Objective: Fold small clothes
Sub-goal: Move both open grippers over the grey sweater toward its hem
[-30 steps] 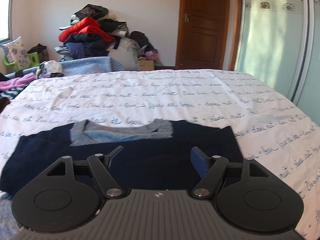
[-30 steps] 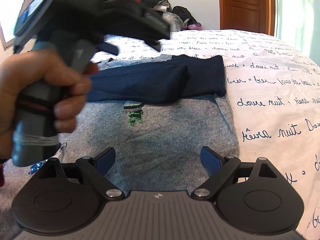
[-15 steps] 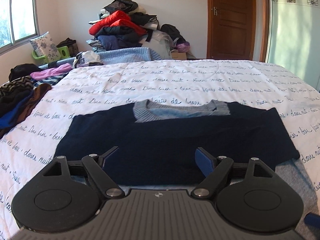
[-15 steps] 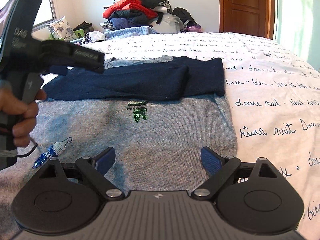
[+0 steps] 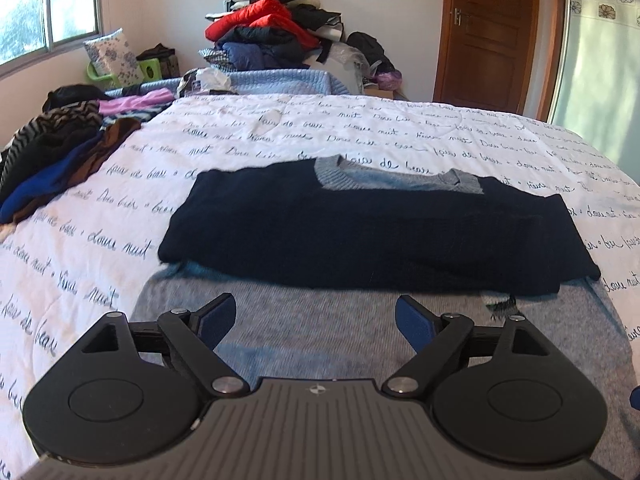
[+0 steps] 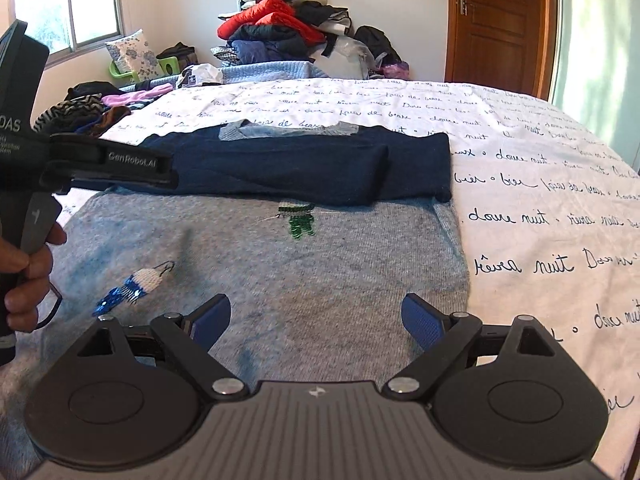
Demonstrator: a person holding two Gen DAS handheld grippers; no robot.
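The left tool (image 5: 316,318) hangs with its blue-padded fingers (image 5: 216,318) spread wide and nothing between them, just above the near part of a grey sweater (image 5: 320,336). The right tool (image 6: 316,316) is likewise wide open and empty, over the same sweater (image 6: 280,272) nearer its right edge. In the right wrist view the left tool's black body juts in from the left edge, gripped by the person's left hand (image 6: 24,276), and covers part of the sweater's left side.

The sweater lies flat on the bed (image 5: 400,136), its navy sleeves (image 5: 372,232) folded across the chest in a dark band, with the grey collar (image 5: 396,178) showing beyond them. On the grey front are a small green sequin figure (image 6: 300,220) just below the sleeve band and a blue-and-white sequin figure (image 6: 132,286) toward the left.

The bed carries a white cover with dark handwritten script. Along its left edge is a heap of loose clothes (image 5: 52,148), striped, brown, blue and pink. Past the far end a tall pile of garments (image 5: 276,24) with a red jacket on top stands against the wall, a light blue quilted cloth (image 5: 280,82) in front of it. A floral pillow (image 5: 114,56) sits under the window (image 5: 48,4), and a wooden door (image 5: 496,28) is at the right.
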